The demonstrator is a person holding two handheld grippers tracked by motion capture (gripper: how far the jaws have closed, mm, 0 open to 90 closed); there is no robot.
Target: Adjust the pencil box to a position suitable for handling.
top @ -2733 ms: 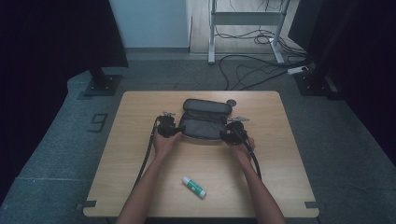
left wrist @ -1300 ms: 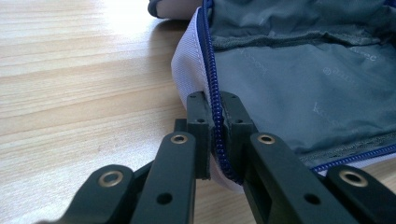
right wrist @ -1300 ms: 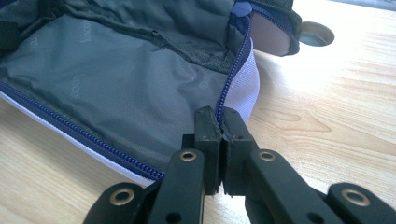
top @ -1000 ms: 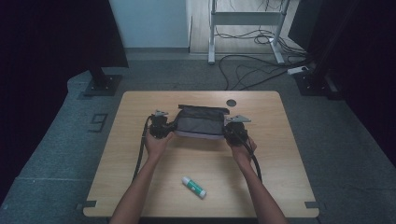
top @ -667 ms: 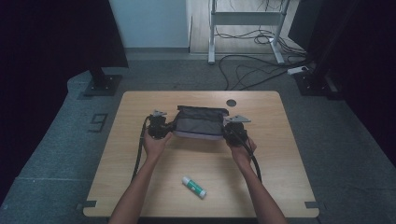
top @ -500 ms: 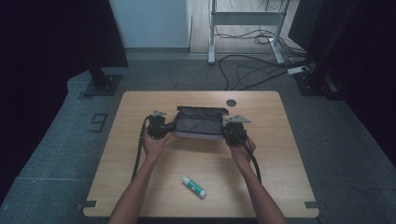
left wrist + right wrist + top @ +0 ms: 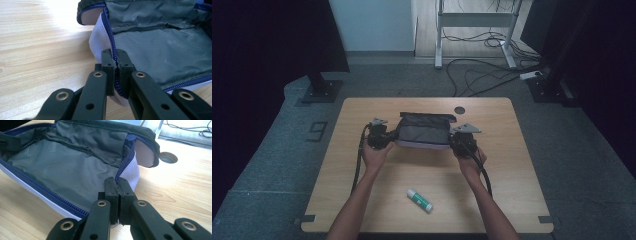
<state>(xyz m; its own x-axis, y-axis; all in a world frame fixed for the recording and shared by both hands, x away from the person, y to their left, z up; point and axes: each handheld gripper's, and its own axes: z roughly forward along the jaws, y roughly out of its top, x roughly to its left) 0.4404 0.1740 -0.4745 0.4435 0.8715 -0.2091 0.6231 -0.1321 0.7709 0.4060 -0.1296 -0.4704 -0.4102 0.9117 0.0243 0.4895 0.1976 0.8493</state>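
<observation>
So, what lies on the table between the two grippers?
The open pouch, seen in the high view: left gripper and right gripper each clamp one end of it.

Each claw, left claw [image 7: 116,66] and right claw [image 7: 118,191], has matte black jaws with brass-ringed rivets. Grey three-cornered plates top them. Black cables trail; forearms are bare.

Grey pouch [image 7: 424,131] with blue zipper [image 7: 113,53], unzipped, gaping open, mid-table, far side.

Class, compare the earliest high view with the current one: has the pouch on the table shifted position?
Yes. The pouch now sits slightly nearer the person, farther from the round hole in the table, with the left gripper and right gripper clamped on its ends.
</observation>
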